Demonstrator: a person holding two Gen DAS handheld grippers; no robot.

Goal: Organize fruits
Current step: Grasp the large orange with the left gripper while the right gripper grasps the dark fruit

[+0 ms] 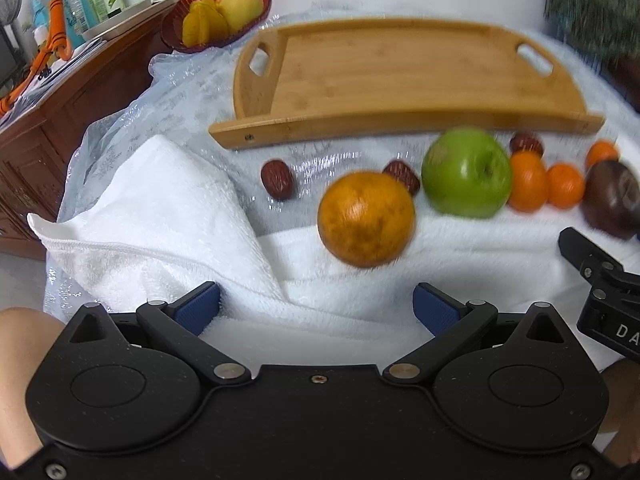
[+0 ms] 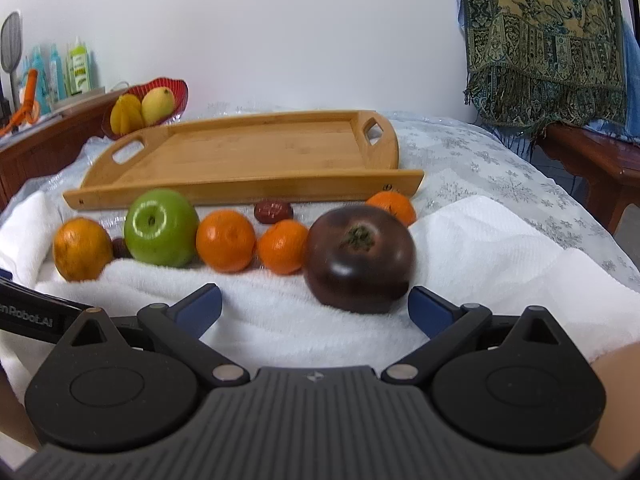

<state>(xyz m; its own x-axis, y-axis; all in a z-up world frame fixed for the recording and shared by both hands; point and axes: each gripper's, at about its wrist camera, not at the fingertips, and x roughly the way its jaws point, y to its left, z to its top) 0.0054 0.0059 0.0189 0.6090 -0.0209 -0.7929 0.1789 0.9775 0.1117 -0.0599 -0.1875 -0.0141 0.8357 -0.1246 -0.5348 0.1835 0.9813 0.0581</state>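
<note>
Fruits lie in a row on a white towel (image 2: 280,320): a dull orange (image 1: 366,218) (image 2: 82,249), a green apple (image 1: 466,172) (image 2: 161,227), three small mandarins (image 2: 226,240) (image 2: 283,246) (image 2: 392,208), red dates (image 1: 277,179) (image 2: 273,211) and a dark purple tomato (image 2: 360,258) (image 1: 612,198). An empty bamboo tray (image 1: 400,76) (image 2: 248,156) sits behind them. My left gripper (image 1: 316,308) is open, just short of the orange. My right gripper (image 2: 314,306) is open, close in front of the dark tomato.
A red basket (image 1: 218,12) (image 2: 148,104) with a mango and starfruit stands at the back left on a wooden cabinet (image 1: 60,112) with bottles. A patterned cloth (image 2: 544,40) hangs over a wooden bench at the right. The table wears a glossy snowflake cover (image 2: 480,160).
</note>
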